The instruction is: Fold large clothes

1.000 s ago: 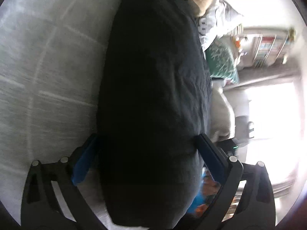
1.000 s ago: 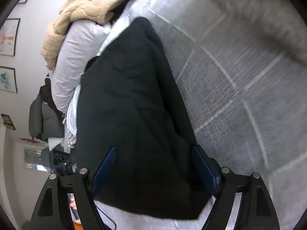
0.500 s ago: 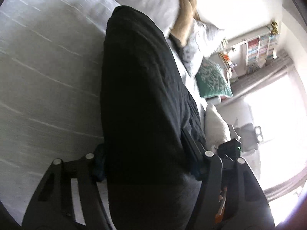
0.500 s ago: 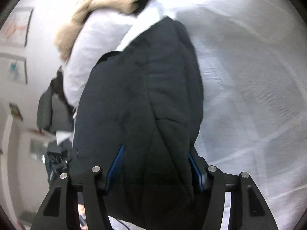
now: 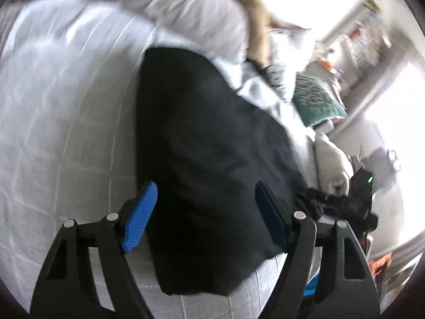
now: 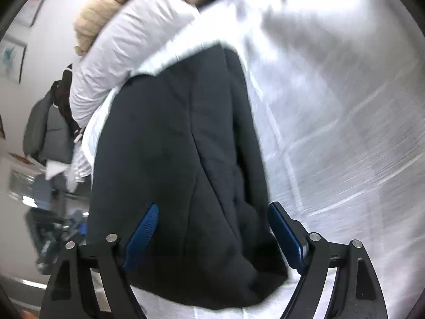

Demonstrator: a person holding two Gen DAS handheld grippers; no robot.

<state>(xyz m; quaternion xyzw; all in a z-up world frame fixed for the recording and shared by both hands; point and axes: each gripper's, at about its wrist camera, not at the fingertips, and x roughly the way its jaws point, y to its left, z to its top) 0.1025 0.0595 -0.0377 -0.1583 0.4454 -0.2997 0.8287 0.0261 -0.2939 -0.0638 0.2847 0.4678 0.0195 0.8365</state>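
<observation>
In the left wrist view, a folded dark garment (image 5: 207,159) is being seen lying on the grey-white bed cover (image 5: 61,122), running from the lower centre up toward the frame's middle. The left gripper (image 5: 204,210) is being held with its fingers wide, the blue pads (image 5: 140,212) standing clear of the cloth on either side after just being opened further. A green patterned cushion (image 5: 318,103) is being shown at the upper right. In the right wrist view, the same garment (image 6: 180,172) is being framed at the centre, the right gripper (image 6: 212,234) being kept wide around its near end, its fingers (image 6: 144,228) likewise just opened, not pressing it. A tan blanket (image 6: 106,13) is lying at the upper left.
</observation>
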